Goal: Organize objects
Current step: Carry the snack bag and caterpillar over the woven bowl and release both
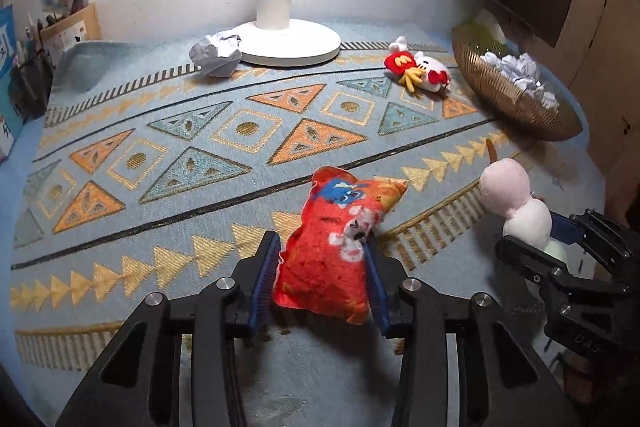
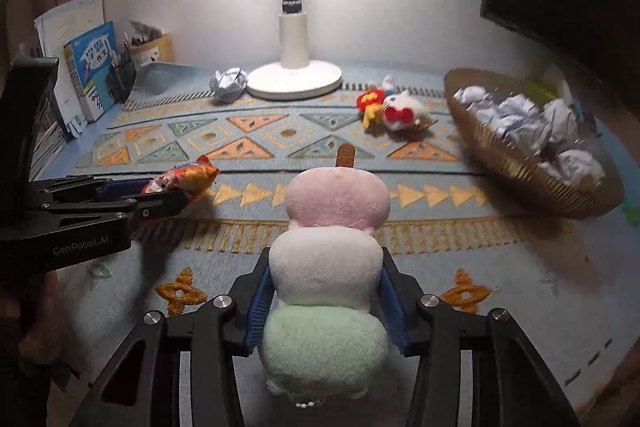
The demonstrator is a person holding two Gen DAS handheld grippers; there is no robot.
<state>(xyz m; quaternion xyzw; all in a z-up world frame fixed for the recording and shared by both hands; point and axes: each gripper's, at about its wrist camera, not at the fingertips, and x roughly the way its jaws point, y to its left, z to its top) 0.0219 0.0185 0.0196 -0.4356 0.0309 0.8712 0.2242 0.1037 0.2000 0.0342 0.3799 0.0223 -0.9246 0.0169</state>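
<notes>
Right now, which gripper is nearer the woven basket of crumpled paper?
Right. The right gripper, holding the pink-white-green plush, sits closer to the woven basket; the left gripper, gripping the red-orange plush pillow, is farther left.

The cloth on the worktop was pale blue, patterned with orange and teal triangles and yellow arrowheads. The pillow toy was red-orange with a blue figure. The dumpling plush ran pink, white, mint green. The small plush was red, white and yellow. The basket was golden-brown.
</notes>
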